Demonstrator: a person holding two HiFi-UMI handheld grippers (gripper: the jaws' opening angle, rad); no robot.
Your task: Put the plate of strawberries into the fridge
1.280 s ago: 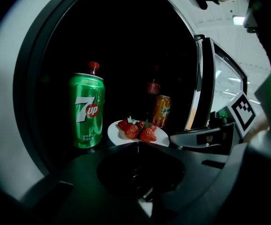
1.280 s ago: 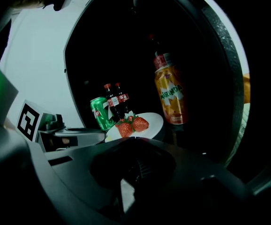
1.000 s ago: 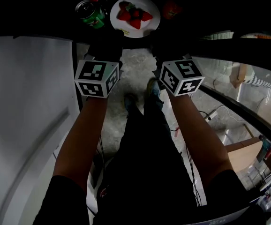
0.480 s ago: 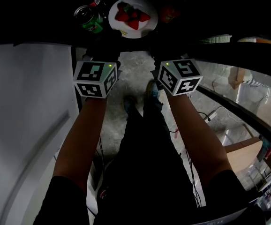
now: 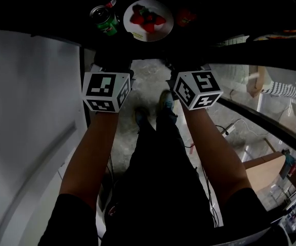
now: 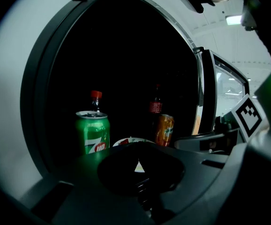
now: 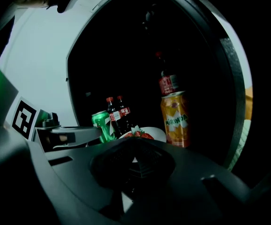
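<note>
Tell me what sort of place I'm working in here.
An open fridge, probably in a workshop or lab. Its dark inside holds a green can, an orange can, cola bottles and the plate of strawberries. Underfoot is bare concrete floor.

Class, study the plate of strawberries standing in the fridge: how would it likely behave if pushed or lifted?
The plate looks stiff and smooth, so it would probably slide rather than bend. The strawberries lie loose on it and may well roll if it tips. The green can stands close beside it, so a sideways push might knock that.
</note>
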